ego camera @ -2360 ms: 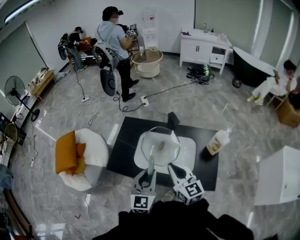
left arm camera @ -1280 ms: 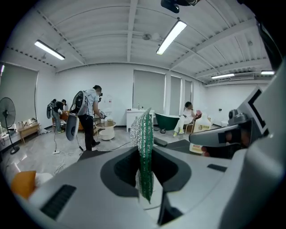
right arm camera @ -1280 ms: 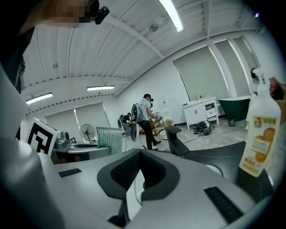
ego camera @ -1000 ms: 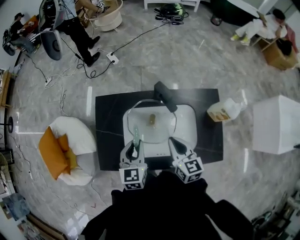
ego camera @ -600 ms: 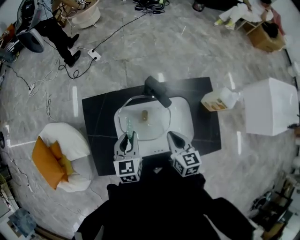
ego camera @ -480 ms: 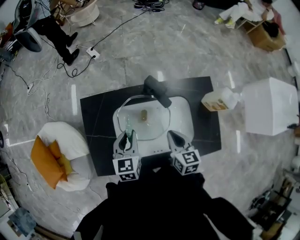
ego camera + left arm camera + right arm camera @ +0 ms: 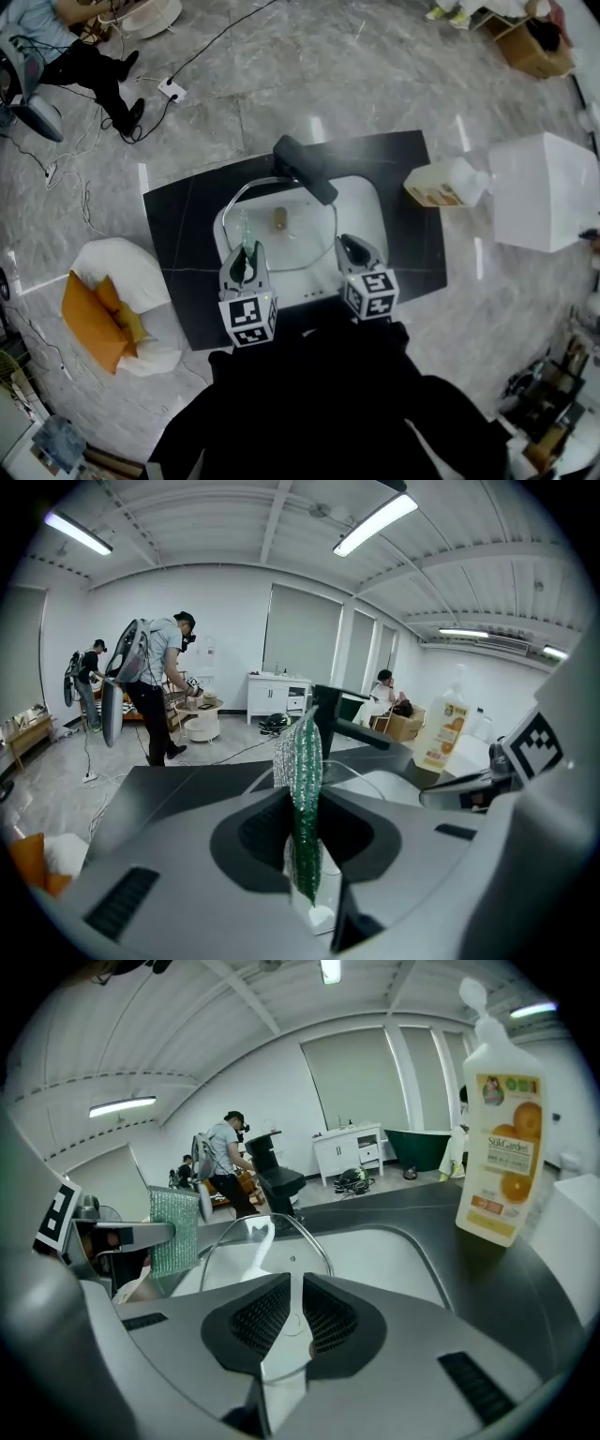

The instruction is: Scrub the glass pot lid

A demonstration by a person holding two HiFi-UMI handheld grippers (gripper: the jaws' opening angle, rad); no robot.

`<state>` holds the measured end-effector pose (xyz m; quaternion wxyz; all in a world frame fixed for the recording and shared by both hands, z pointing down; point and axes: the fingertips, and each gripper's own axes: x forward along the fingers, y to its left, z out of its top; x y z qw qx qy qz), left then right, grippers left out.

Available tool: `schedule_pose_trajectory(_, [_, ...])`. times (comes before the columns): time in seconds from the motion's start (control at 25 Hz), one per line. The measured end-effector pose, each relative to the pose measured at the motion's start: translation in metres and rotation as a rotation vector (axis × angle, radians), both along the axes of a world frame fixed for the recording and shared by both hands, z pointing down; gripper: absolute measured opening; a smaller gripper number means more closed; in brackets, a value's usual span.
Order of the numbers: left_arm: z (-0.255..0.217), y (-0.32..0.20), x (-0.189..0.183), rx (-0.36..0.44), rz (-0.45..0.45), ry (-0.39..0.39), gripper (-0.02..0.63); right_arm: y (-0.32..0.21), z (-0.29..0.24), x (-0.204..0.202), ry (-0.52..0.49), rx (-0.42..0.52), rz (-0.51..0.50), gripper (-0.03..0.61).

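A black slab counter (image 7: pixel 178 244) carries a rounded white sink (image 7: pixel 361 211). In it the round, clear glass pot lid (image 7: pixel 300 234) lies knob up, beneath the black faucet (image 7: pixel 305 169). The right gripper (image 7: pixel 349 246) pinches its near rim. An orange-labelled detergent bottle (image 7: pixel 445 185) stands to the right. The left gripper (image 7: pixel 246 255) clamps a green-and-silver mesh scouring pad (image 7: pixel 302 789), long axis upright.

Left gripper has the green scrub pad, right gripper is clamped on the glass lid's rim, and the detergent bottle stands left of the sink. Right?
Not quite: the detergent bottle stands right of the sink, as the head view shows. The rest holds: the left gripper has the green scrub pad, and the right gripper is clamped on the rim of the glass lid.
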<state>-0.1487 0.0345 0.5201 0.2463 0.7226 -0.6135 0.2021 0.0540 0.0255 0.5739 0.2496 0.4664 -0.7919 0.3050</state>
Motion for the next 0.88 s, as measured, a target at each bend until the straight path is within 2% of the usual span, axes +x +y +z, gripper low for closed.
schedule_pose_trajectory(0.12, [0.007,-0.004,-0.002,-0.007,-0.004,-0.008,0.066,-0.002,0.016,0.004,0.005,-0.039,-0.007,0.055])
schedule_pose_trajectory(0.64, [0.045,-0.018,-0.02,-0.073,-0.079,-0.038,0.066,-0.013,0.073,0.011,0.004,-0.11,-0.031,0.066])
schedule_pose_trajectory(0.88, [0.064,-0.024,-0.028,-0.122,-0.115,-0.018,0.064,-0.017,0.094,0.011,-0.061,-0.162,-0.021,0.066])
